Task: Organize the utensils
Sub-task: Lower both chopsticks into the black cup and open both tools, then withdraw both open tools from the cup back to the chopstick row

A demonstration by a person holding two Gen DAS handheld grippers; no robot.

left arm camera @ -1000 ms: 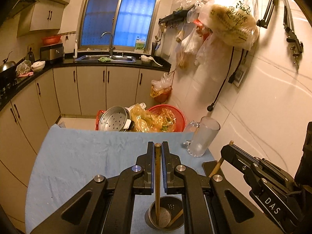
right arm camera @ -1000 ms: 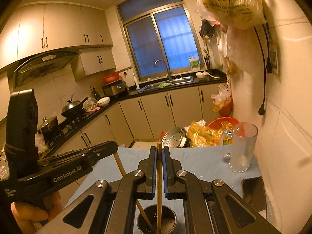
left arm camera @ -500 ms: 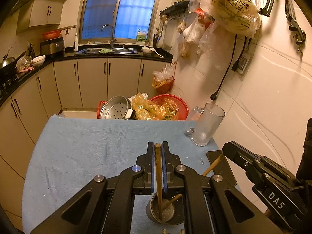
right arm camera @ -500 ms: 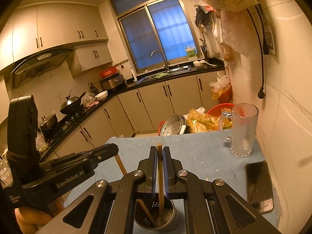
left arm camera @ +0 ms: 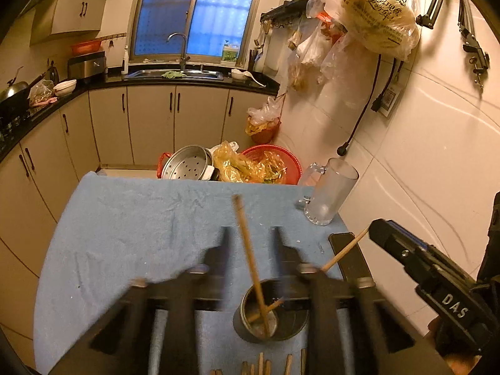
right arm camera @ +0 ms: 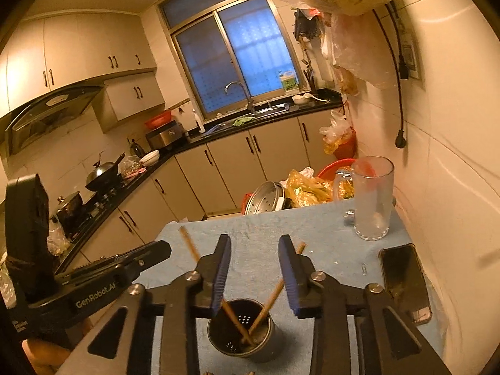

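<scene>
On the blue-cloth-covered table, near its front edge: dark perforated metal utensil cup, upright. Inside it, two brown wooden chopsticks, crossed, leaning apart, touching neither pad. Above the cup, left gripper and right gripper, jaws parted, just been opening, gripping nothing. At the far right corner, clear glass mug; near the right edge, black phone. Along the front edge, more brown stick ends.

Left gripper and right gripper hang side by side, tilted downward. Both sets of jaws have just been opening, pads gripping nothing
</scene>
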